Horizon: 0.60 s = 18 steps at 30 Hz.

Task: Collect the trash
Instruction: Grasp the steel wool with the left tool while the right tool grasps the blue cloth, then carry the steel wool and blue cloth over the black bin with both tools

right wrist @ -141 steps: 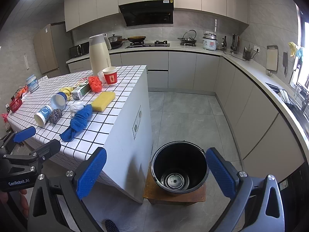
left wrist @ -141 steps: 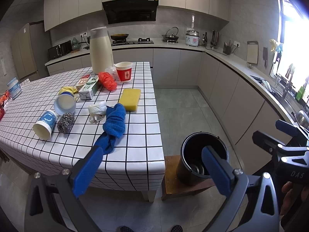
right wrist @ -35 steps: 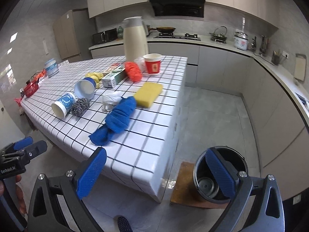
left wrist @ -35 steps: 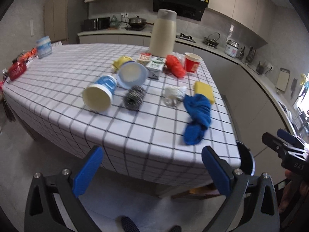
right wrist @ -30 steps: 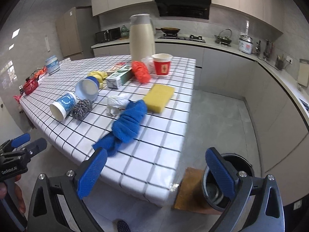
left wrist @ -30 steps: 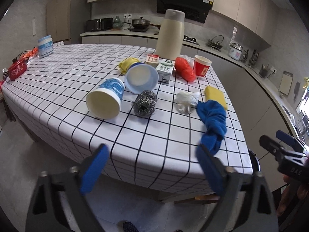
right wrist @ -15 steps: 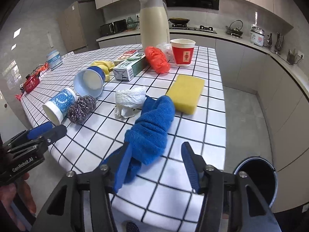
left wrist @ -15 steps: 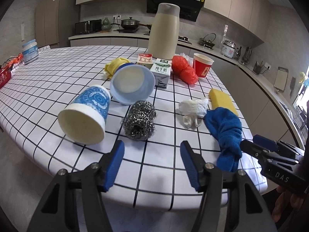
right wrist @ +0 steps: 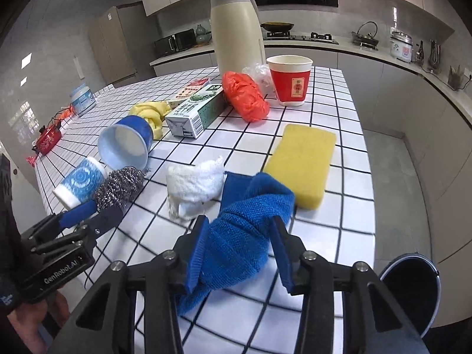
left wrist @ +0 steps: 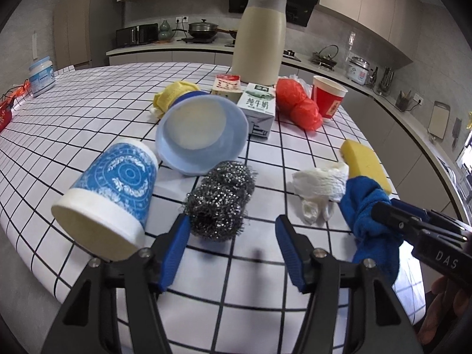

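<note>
My right tool's body (left wrist: 442,253), at four o'clock in the left view, reads "DAS". My left tool's body (right wrist: 59,268), at eight o'clock, reads "GenRobot.AI". The milk carton (left wrist: 259,104) bears Chinese characters.

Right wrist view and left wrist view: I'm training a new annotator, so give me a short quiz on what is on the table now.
1. Which thing is between the jaws of the right gripper?
A. red cup
B. blue cloth
C. milk carton
2. True or false: the blue-patterned paper cup stands upright.
3. Fill in: the sponge beside the cloth is ___ in colour.

Key:
1. B. The jaws have just been closing on it.
2. False. It lies on its side.
3. Yellow.
</note>
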### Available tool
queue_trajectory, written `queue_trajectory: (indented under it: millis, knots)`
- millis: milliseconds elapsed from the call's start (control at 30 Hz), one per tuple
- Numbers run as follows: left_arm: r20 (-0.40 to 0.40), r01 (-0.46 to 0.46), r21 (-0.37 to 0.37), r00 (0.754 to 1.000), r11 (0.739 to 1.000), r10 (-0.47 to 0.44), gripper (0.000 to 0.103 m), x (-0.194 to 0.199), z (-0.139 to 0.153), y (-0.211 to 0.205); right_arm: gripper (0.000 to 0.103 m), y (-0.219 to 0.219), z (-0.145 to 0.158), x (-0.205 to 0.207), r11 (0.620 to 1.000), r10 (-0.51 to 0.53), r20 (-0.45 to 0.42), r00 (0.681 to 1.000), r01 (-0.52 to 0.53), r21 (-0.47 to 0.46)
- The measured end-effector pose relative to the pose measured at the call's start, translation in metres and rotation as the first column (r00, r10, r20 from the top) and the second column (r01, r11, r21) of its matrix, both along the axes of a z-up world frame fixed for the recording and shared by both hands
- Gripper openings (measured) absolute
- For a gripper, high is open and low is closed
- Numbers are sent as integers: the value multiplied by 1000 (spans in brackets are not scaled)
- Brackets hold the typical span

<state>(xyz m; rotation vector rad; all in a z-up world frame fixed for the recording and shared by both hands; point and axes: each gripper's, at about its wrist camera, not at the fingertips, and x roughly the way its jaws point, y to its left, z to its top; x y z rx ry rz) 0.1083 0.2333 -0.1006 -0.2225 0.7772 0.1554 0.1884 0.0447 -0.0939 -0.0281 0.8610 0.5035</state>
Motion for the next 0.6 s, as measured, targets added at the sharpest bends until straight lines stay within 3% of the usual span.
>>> queue_trajectory:
  millis: [167, 333, 433, 500, 600]
  knots:
    - [3, -20, -5, 1000, 1000, 20, 62, 7, 2, 9, 45, -2, 8, 2, 999, -2, -4, 1000, 2, 53]
    - [-42, -14, -8, 999, 1000, 14, 62, 22, -9, 8, 45, 5, -3, 11, 999, 9, -40, 999, -7, 39]
    - [-60, -15, -9, 998, 1000, 14, 50, 28, -14, 8, 42, 2, -6, 14, 999, 12, -51, 999, -9, 54]
    - [-61, -7, 7, 998, 1000, 7, 41, 30, -14, 5, 27, 1, -6, 14, 998, 17, -46, 999, -14, 57]
    - [-52, 11, 0, 999, 1000, -11, 37, 26, -11, 2, 18, -3, -5, 13, 997, 27, -47, 999, -23, 80]
